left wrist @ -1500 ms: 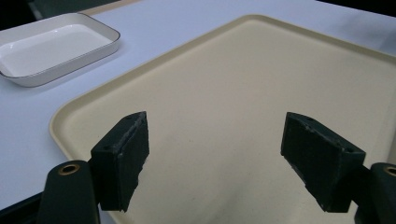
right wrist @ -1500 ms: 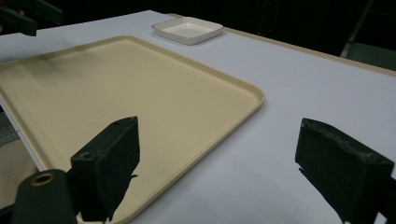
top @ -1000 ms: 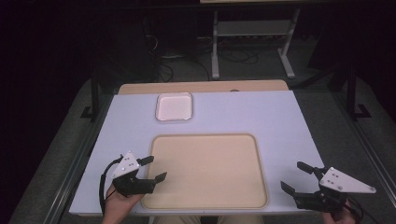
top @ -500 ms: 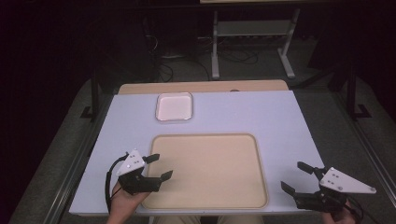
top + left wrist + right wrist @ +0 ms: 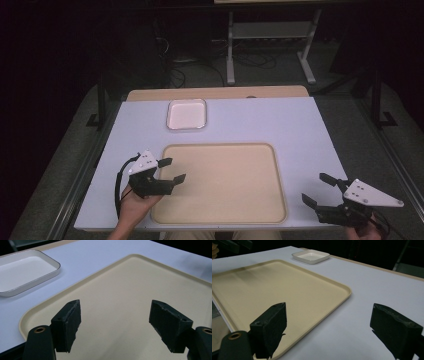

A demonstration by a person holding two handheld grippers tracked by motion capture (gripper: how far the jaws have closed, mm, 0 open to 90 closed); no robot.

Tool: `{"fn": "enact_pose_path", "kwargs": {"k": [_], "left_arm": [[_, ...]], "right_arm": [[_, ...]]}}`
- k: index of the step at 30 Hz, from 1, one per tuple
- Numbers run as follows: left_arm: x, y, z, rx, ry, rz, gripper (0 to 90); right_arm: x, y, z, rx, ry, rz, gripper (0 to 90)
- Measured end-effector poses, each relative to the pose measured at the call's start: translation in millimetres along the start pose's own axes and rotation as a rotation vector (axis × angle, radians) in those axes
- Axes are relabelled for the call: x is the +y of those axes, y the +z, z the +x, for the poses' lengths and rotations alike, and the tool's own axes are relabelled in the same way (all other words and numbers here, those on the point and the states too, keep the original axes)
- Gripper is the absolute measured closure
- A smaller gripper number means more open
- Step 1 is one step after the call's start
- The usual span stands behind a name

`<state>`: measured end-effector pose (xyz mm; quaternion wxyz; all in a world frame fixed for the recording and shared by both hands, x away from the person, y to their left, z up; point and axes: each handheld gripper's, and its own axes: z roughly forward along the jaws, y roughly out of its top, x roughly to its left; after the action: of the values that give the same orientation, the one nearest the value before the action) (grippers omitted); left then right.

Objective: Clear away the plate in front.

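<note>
Beige tray (image 5: 225, 185) lies on the surface, white dish (image 5: 186, 114) just beyond its far left corner. Left gripper (image 5: 172, 170) spread over tray's left edge; right gripper (image 5: 316, 189) spread, off tray's right edge, both holding nothing.

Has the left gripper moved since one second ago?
Yes. The left gripper has moved forward and rightward over the beige tray, closer to the white dish.

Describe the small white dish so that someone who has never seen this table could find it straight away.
Start at the pale table and find the big beige tray lying near the person's side. Just beyond the tray's far left corner, apart from it, lies the small white dish. It is square with rounded corners and a thin dark rim, shallow, and far smaller than the tray.
</note>
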<state>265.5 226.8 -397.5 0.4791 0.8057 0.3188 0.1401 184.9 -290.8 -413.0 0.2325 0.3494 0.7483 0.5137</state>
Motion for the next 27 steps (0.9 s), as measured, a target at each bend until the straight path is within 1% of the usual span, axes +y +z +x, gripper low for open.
{"fn": "enact_pose_path", "kwargs": {"k": [4,9,13,14,16,17,19,20,25,27], "left_arm": [[4.4,8.3,3.4,-0.017,-0.014,0.002,24.8],[8.2,18.5,5.2,-0.029,-0.011,0.019,24.8],[10.3,22.7,8.2,-0.032,-0.003,0.036,24.6],[10.6,23.1,9.1,-0.033,-0.007,0.037,24.6],[11.2,24.9,13.2,-0.049,-0.039,0.044,24.6],[11.5,25.7,15.7,-0.057,-0.049,0.047,24.7],[12.4,26.8,18.8,-0.062,-0.058,0.053,24.8],[13.1,27.4,20.4,-0.062,-0.064,0.054,24.8],[20.2,30.1,27.9,-0.041,-0.046,0.060,25.4],[23.2,31.6,31.0,-0.036,-0.049,0.063,25.7]], "right_arm": [[-0.3,0.3,-0.7,0.004,0.004,-0.001,12.9],[-0.1,0.5,-0.5,0.008,0.003,-0.003,12.9],[0.0,0.4,0.5,0.010,-0.003,0.000,12.9],[-0.1,0.2,0.4,0.010,-0.002,-0.001,12.9],[-0.2,0.0,0.0,0.011,-0.002,-0.003,12.9],[-0.2,-0.2,-0.2,0.011,-0.001,-0.004,12.9],[-0.2,-0.2,-0.4,0.010,0.000,-0.005,12.9],[-0.3,-0.1,-0.5,0.010,-0.001,-0.004,12.9],[-0.2,-0.1,-0.2,0.011,0.000,-0.004,12.9],[-0.3,-0.3,-0.3,0.010,0.001,-0.005,12.9]]}}
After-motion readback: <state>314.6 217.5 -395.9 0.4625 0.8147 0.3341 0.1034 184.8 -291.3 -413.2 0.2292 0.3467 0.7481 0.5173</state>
